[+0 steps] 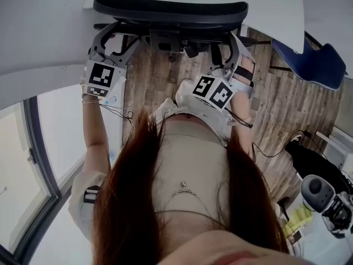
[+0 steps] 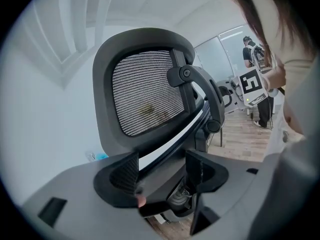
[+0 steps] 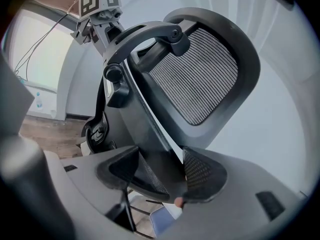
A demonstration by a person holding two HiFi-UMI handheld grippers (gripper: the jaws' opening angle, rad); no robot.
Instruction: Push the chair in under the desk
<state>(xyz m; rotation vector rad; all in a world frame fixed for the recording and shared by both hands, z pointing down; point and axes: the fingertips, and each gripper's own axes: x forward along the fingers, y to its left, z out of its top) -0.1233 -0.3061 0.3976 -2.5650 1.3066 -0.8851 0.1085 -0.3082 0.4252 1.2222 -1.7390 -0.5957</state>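
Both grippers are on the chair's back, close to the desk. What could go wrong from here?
The left gripper and right gripper each clamp only an edge of the chair back frame, so a hard push might slip a jaw off. In the head view the chair's top overlaps the desk edge and may knock it. An uneven push could swivel the chair toward the blue chair.

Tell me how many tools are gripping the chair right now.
2. The left tool grips the chair by its back frame on the person's left; the right tool grips it on the right.
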